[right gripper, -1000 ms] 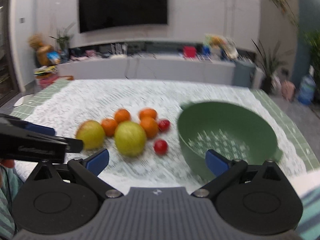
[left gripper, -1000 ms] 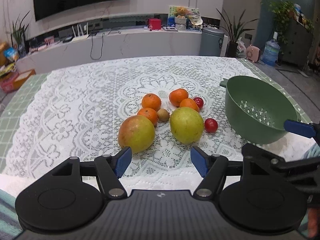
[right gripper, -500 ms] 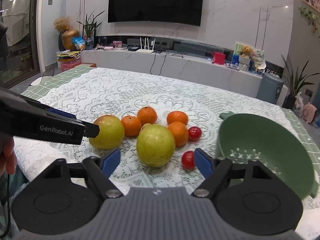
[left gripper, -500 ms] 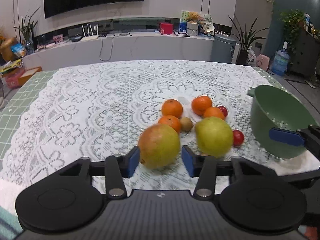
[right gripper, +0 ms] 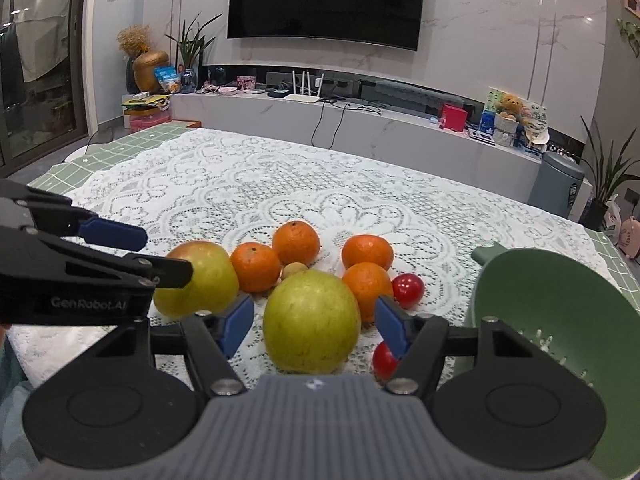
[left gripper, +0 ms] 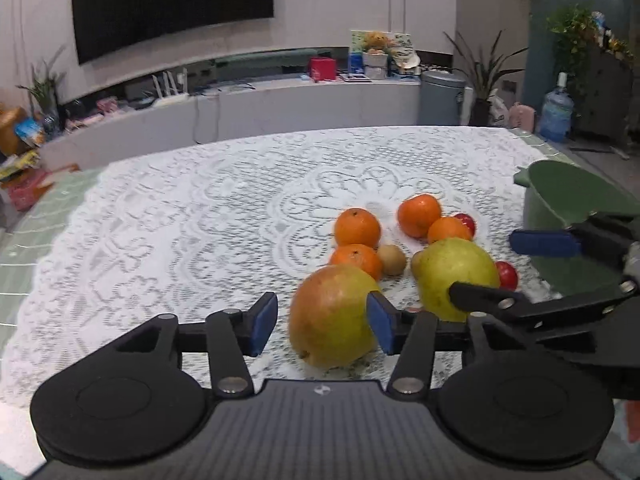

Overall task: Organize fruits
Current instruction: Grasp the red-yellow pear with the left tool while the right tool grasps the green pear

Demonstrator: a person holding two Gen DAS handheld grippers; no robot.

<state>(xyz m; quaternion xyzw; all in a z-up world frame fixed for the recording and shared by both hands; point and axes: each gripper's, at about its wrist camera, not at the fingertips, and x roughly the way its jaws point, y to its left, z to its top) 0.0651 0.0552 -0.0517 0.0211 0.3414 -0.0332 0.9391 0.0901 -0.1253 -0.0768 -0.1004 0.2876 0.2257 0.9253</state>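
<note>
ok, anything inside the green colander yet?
No fruit on the visible part of the green colander, just its drain holes. The right gripper body covers the lower bowl, so that part can't be checked.

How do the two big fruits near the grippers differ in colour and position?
The reddish-yellow fruit has an orange-red blush; the green-yellow fruit is plain yellow-green. The first lies between the fingers of the left hand-held gripper, the second between those of the right hand-held gripper. Both are similar in size, rest on the lace cloth and are not yet clamped.

We saw a white lace tablecloth (right gripper: 320, 200), a matt green plastic colander (right gripper: 560, 300), and glossy oranges (right gripper: 296, 242).
</note>
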